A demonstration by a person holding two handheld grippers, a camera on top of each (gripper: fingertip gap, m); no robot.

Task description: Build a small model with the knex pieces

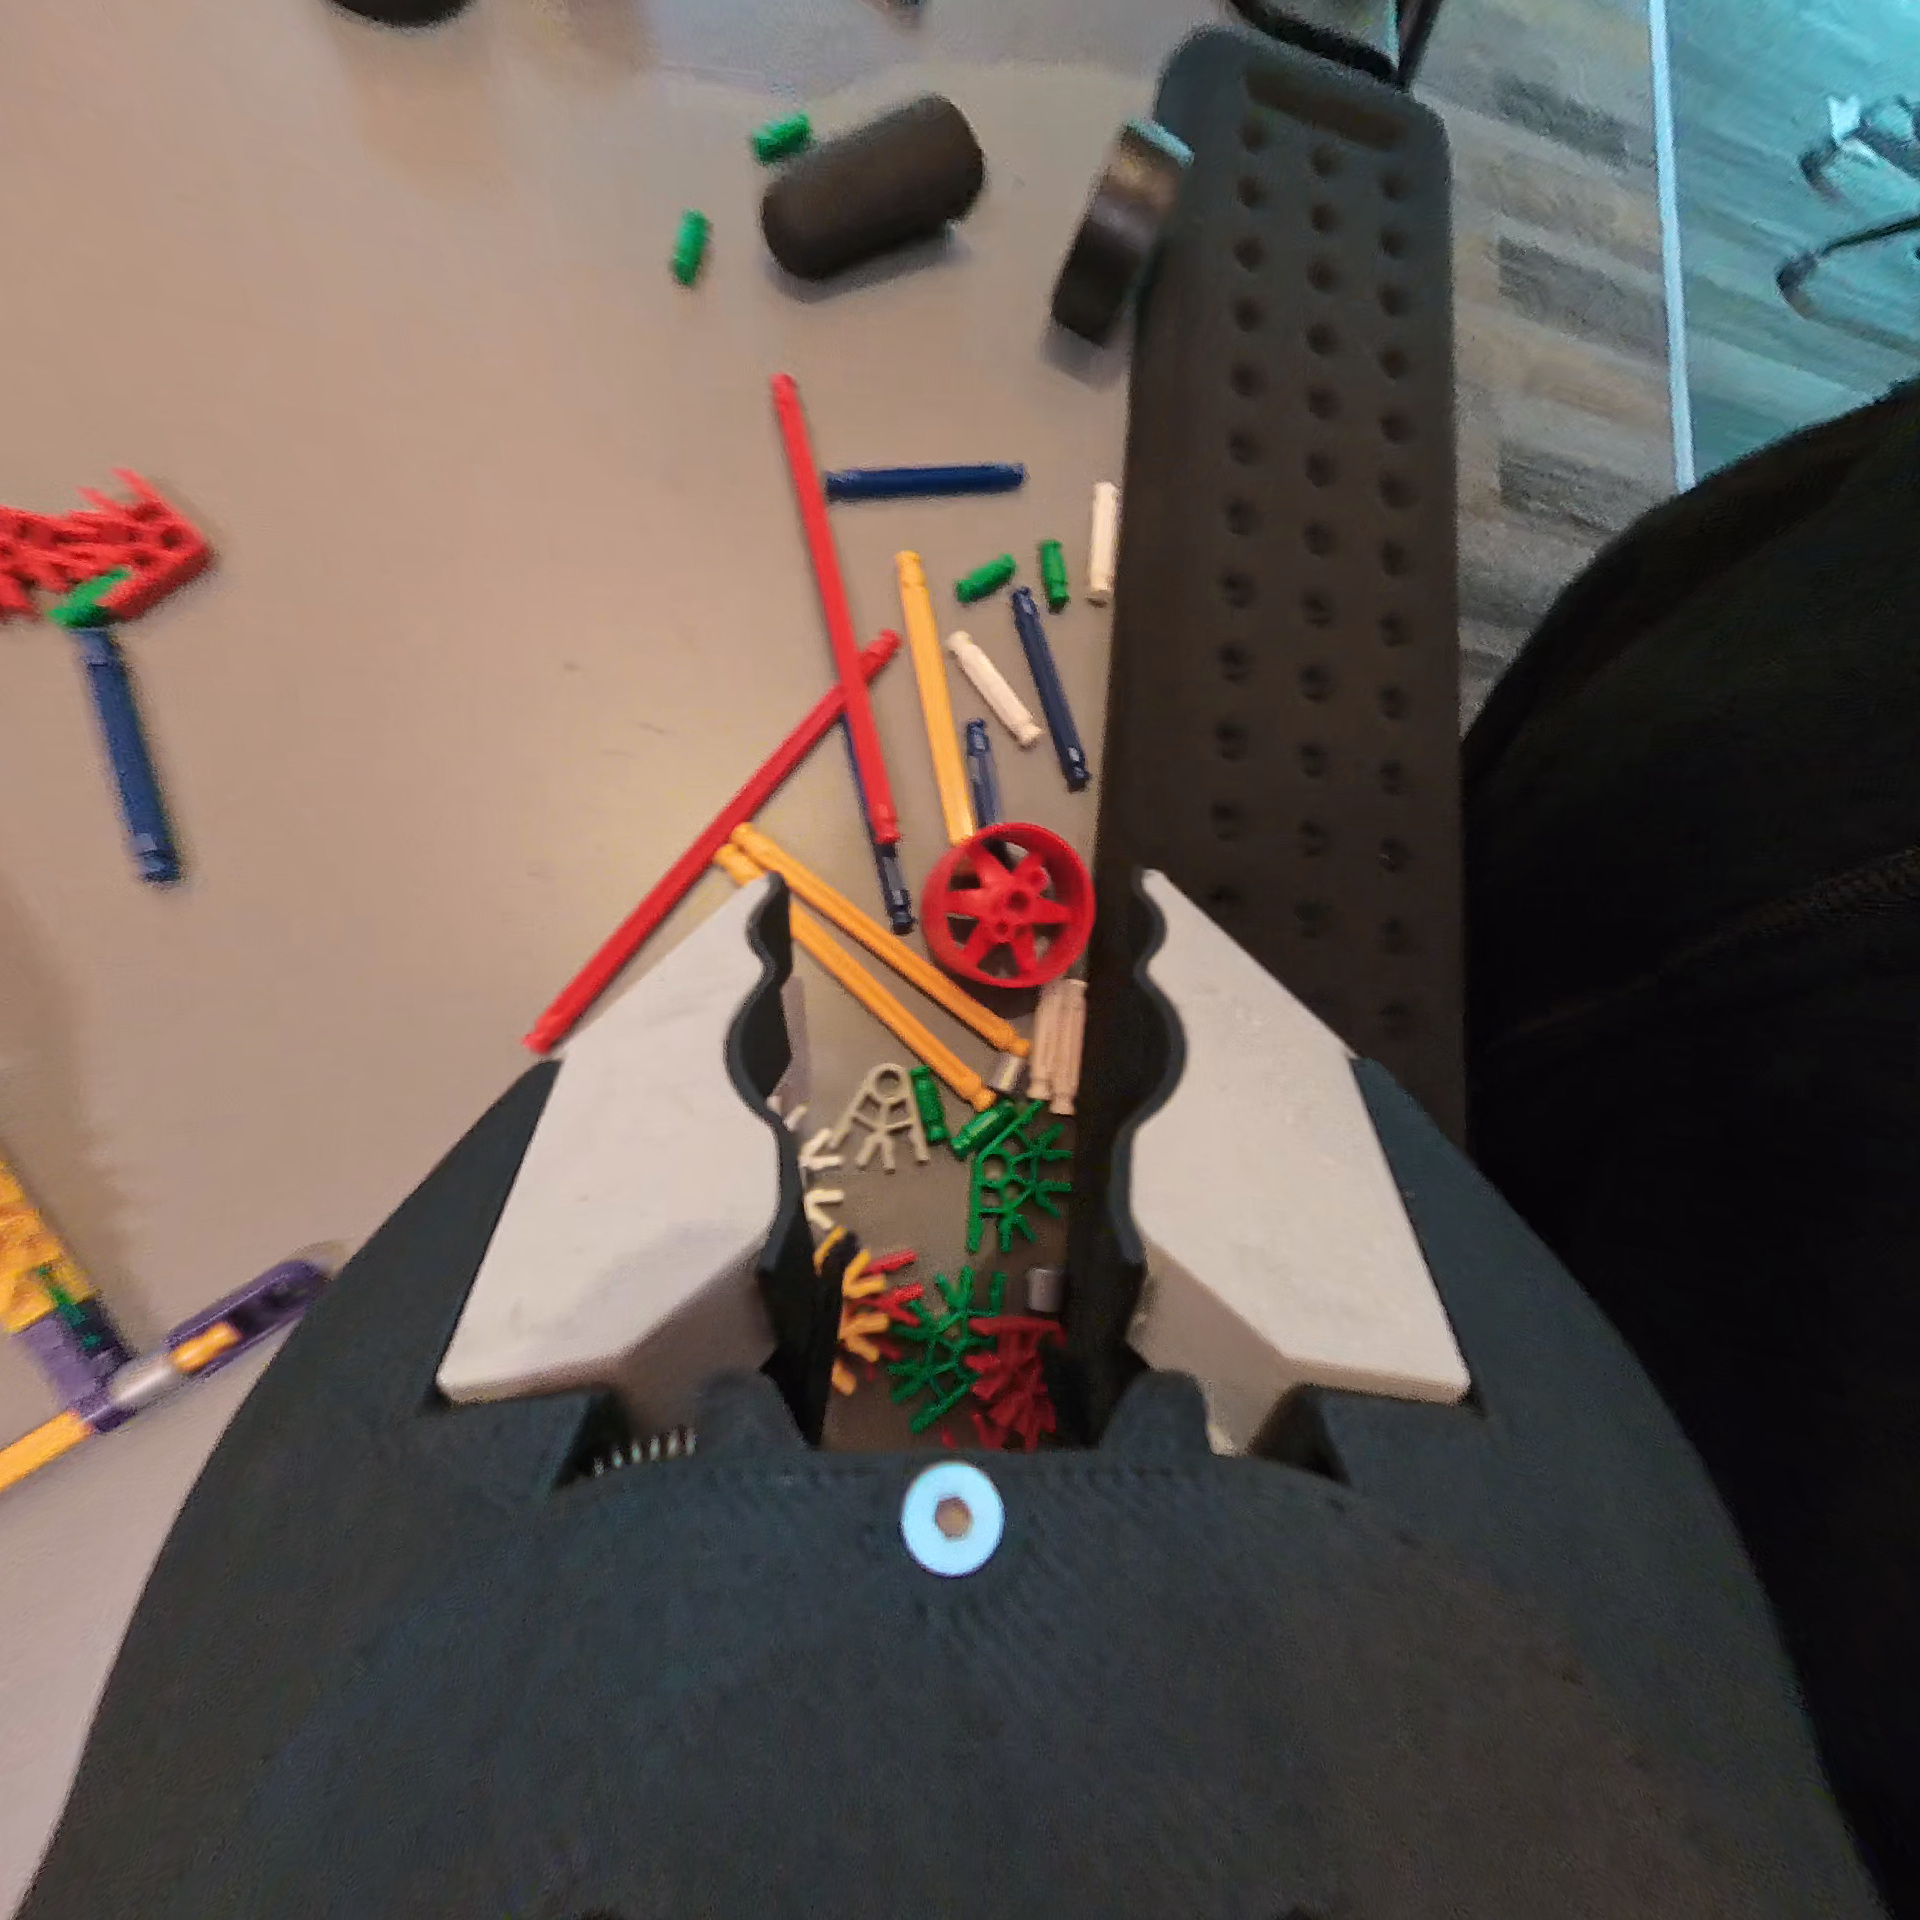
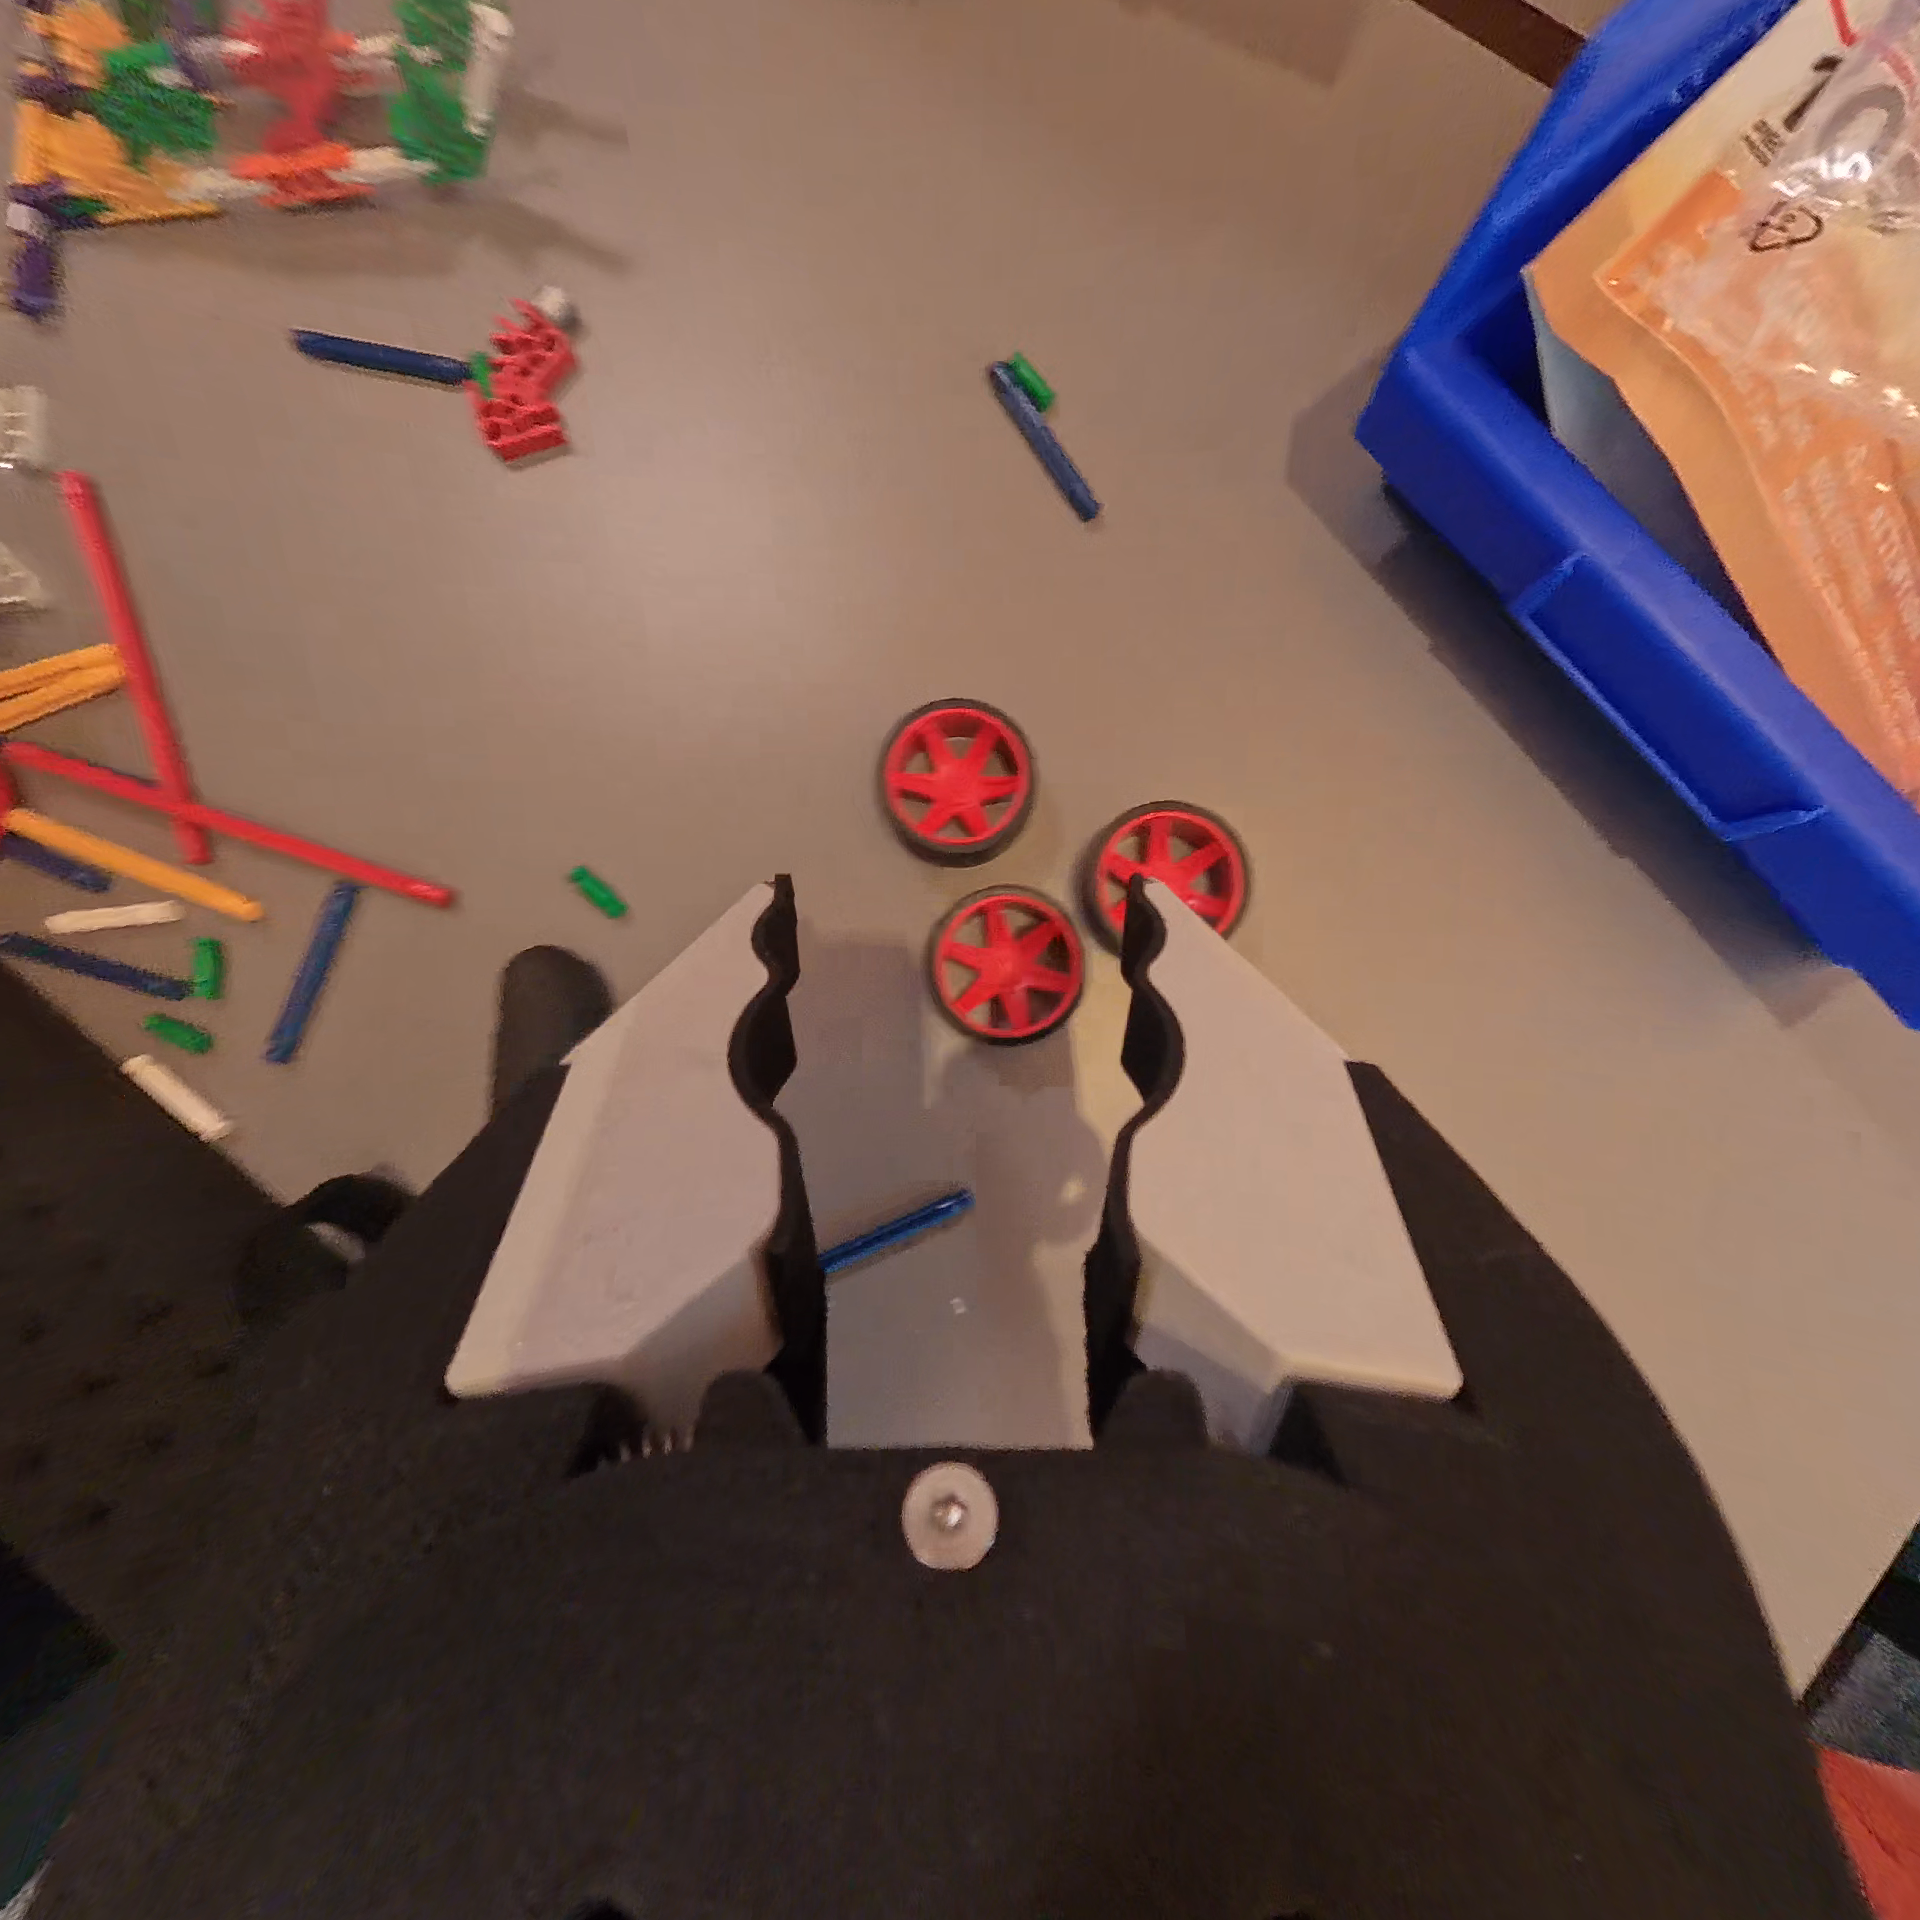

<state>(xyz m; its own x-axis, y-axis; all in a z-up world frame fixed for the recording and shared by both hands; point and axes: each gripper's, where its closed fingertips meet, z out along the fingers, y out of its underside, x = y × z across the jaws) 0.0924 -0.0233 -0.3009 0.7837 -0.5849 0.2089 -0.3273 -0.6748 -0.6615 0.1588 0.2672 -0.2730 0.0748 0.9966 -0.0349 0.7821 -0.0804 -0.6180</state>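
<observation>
In the left wrist view my left gripper (image 1: 958, 883) is open and empty, low over a pile of building-toy parts on the grey table (image 1: 416, 364). A red wheel hub without a tyre (image 1: 1008, 904) lies just past the fingertips. Yellow rods (image 1: 883, 956) and green and red connectors (image 1: 966, 1340) lie between the fingers. In the right wrist view my right gripper (image 2: 961, 883) is open and empty. Three red wheels with black tyres lie at its tips: one ahead (image 2: 956, 779), one between the tips (image 2: 1006, 961), one behind the right fingertip (image 2: 1169, 868). A blue rod (image 2: 899, 1226) lies under the fingers.
A long black perforated slab (image 1: 1309, 520) rises beside the left gripper's right finger. A black cylinder (image 1: 873, 187) and a loose black tyre (image 1: 1112, 249) lie beyond. A blue bin (image 2: 1621, 582) holding a plastic bag (image 2: 1766, 364) stands at right. A built model (image 2: 249, 114) sits far left. One gripper's finger ends stand about 30 centimeters off the other's. My right tips are roughly 12 centimeters from the black cylinder (image 1: 873, 187).
</observation>
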